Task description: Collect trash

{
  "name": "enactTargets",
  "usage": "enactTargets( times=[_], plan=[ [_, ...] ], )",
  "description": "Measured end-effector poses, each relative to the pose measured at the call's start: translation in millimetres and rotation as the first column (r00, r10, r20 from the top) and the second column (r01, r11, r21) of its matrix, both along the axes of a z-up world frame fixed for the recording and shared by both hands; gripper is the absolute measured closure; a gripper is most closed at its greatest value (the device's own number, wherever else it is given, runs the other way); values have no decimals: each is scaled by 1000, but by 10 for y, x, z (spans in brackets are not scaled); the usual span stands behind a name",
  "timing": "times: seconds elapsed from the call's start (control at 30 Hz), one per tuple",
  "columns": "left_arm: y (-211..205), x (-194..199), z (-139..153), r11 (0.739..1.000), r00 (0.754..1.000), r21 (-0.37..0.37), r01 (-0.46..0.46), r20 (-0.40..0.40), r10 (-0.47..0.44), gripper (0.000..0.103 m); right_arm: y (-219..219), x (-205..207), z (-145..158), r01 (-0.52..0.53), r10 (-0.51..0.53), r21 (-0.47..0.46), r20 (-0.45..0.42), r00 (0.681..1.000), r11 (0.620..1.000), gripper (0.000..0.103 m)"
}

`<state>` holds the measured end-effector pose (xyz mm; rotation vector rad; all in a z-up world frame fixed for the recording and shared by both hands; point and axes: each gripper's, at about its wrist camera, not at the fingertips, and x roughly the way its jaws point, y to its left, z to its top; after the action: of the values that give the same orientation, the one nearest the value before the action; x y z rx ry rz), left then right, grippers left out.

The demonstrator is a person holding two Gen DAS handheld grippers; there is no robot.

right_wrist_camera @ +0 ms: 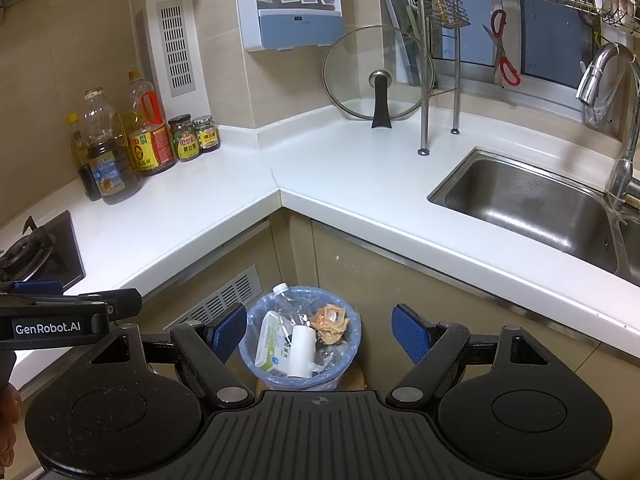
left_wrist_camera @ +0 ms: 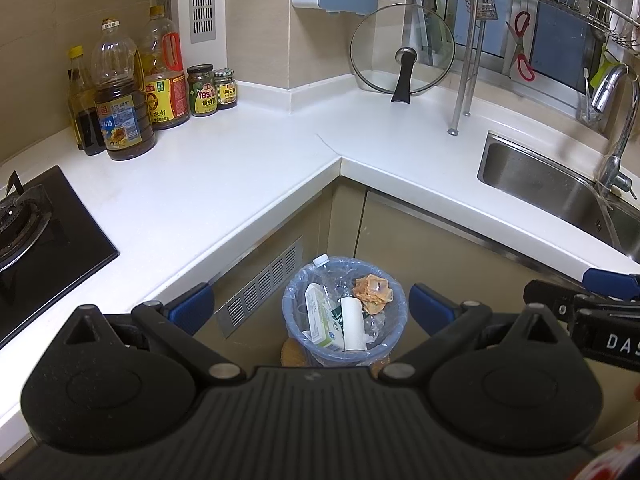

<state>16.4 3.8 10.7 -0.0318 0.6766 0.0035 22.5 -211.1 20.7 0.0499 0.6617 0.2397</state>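
Note:
A blue-lined trash bin (left_wrist_camera: 290, 312) (right_wrist_camera: 355, 316) stands on the floor in the inner corner of the L-shaped counter. In it lie a green-and-white carton (left_wrist_camera: 318, 316) (right_wrist_camera: 268, 340), a white tube (left_wrist_camera: 353, 322) (right_wrist_camera: 302, 350), a crumpled orange wrapper (left_wrist_camera: 372, 288) (right_wrist_camera: 330, 322) and a clear plastic bottle (left_wrist_camera: 325, 265) (right_wrist_camera: 285, 296). My left gripper (left_wrist_camera: 311, 307) hovers above the bin, open, with nothing between its blue pads. Beside it my right gripper (right_wrist_camera: 320, 331) is open too, and empty. Each gripper shows at the edge of the other's view.
The white countertop (left_wrist_camera: 240, 160) (right_wrist_camera: 360, 176) wraps around the bin. Oil bottles (left_wrist_camera: 120, 96) and jars (left_wrist_camera: 202, 90) stand back left, a gas hob (left_wrist_camera: 44, 232) at far left. A glass lid (left_wrist_camera: 402, 50) leans in the corner. A steel sink (right_wrist_camera: 532, 204) with faucet (right_wrist_camera: 620, 128) is right.

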Motion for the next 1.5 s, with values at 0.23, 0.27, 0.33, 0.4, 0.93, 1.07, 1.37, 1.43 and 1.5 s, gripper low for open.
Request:
enactTargets(
  times=[0.23, 0.27, 0.33, 0.4, 0.93, 1.07, 1.37, 1.43, 1.5],
  plan=[
    [5, 0, 1, 1000, 1000, -1, 1, 0, -1, 0, 2, -1, 1, 0, 0, 0, 0, 1000, 1000, 24],
    [6, 0, 2, 1000, 1000, 0, 1, -1, -1, 0, 3, 2, 0, 0, 0, -1, 0, 1000, 1000, 24],
    [0, 5, -4, 1000, 1000, 0, -1, -1, 1, 0, 1, 3, 0, 0, 0, 0, 0, 1000, 1000, 24],
    [2, 5, -5, 1000, 1000, 0, 0, 0, 0, 0, 3, 1, 0, 0, 0, -1, 1, 1000, 1000, 24],
    [4, 7, -8, 1000, 1000, 0, 2, -1, -2, 0, -3, 6, -7, -1, 1, 0, 3, 1000, 1000, 24],
    [-2, 5, -5, 1000, 1000, 0, 0, -1, 0, 0, -10, 18, -19, 0, 0, 0, 2, 1000, 1000, 24],
    [-7, 4, -10, 1000, 1000, 0, 0, -2, 0, 0, -21, 24, -19, -1, 1, 0, 1, 1000, 1000, 24],
    [-4, 5, -13, 1000, 1000, 0, 0, -3, 0, 0, -17, 18, -18, 0, 0, 1, 2, 1000, 1000, 24],
    [0, 5, -10, 1000, 1000, 0, -1, -2, 1, 0, -16, 20, -21, -1, 1, 1, 2, 1000, 1000, 24]
  ],
)
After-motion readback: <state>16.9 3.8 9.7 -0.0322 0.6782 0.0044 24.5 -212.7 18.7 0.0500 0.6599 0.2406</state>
